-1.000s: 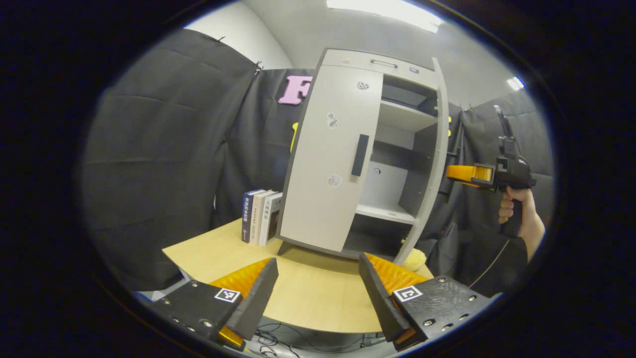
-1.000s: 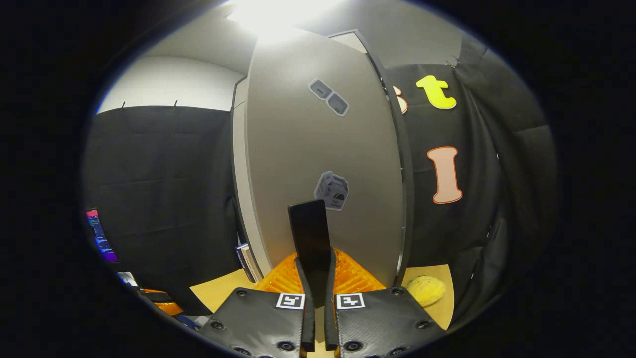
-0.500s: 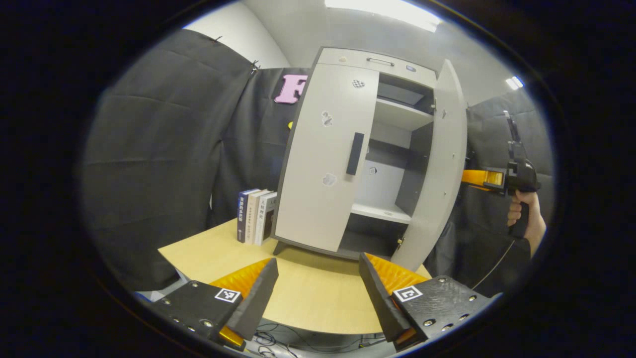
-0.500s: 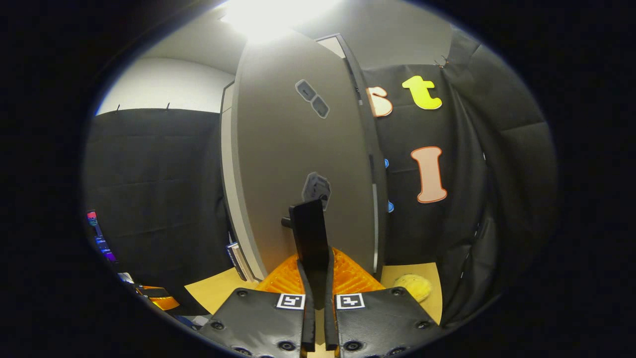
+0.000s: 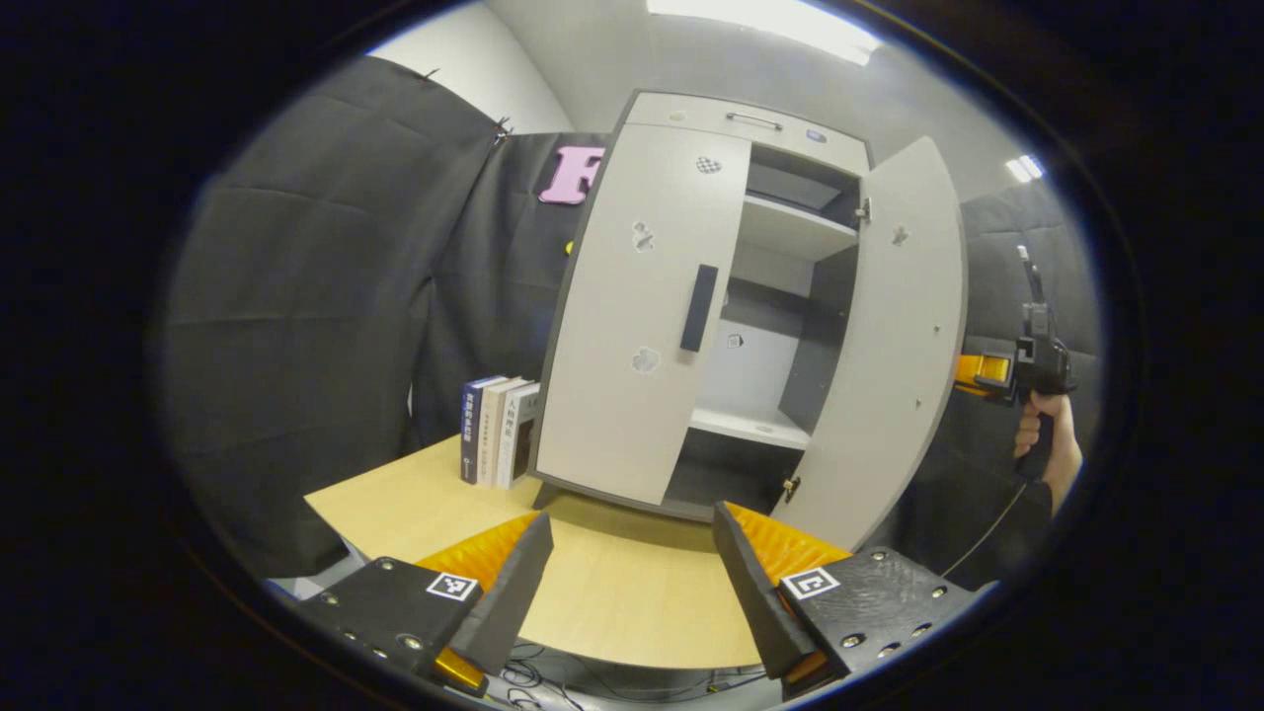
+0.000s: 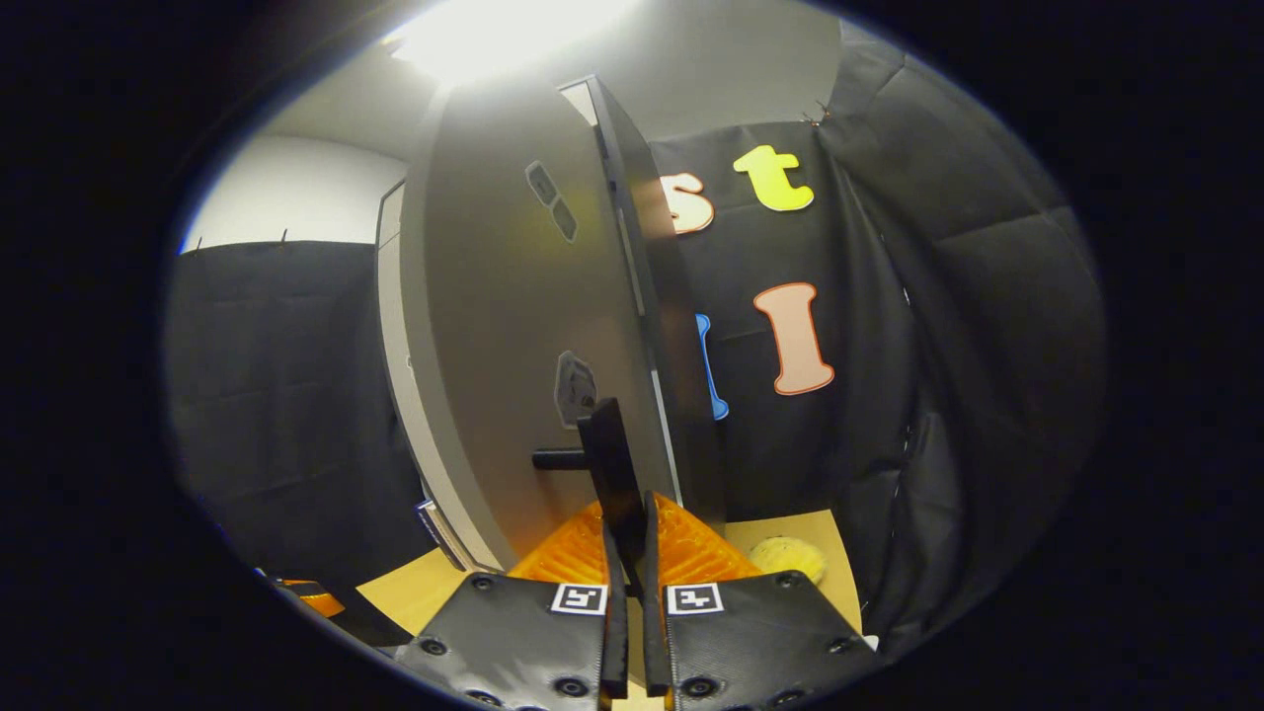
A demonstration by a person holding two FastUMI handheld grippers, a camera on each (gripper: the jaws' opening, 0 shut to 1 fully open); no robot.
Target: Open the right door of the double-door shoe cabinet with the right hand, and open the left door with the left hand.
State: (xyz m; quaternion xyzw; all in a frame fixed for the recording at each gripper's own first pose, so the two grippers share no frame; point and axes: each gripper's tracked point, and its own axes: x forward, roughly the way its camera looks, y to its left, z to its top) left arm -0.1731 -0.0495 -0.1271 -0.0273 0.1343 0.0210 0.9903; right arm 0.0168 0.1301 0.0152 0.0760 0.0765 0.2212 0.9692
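Clamped between the two fingers of the right hand-held gripper (image 6: 626, 583) is the black handle (image 6: 614, 472) of the right door (image 6: 513, 336); the grip is taken low on the bar, presumably so that the door can be drawn round on its hinges. That door is seen swung wide from the shoe cabinet (image 5: 750, 123), its inner face (image 5: 889, 346) turned outward and the shelves (image 5: 790, 227) behind it laid open, so the first half of the task is judged nearly or wholly done. Beyond the door's edge, the same hand-held gripper is seen from the other side as an orange and black body (image 5: 1007, 367) held by a hand (image 5: 1047, 444). The left hand-held gripper (image 5: 632, 583) is held wide open and empty, well apart from the cabinet and above the wooden surface (image 5: 612, 592), apparently kept ready for its own turn. The left door (image 5: 632, 316) is closed, its dark handle (image 5: 698, 307) untouched. A row of books (image 5: 494, 430) stands just beside the cabinet, and a yellow sponge-like object (image 6: 785, 558) lies on the surface near the open door.
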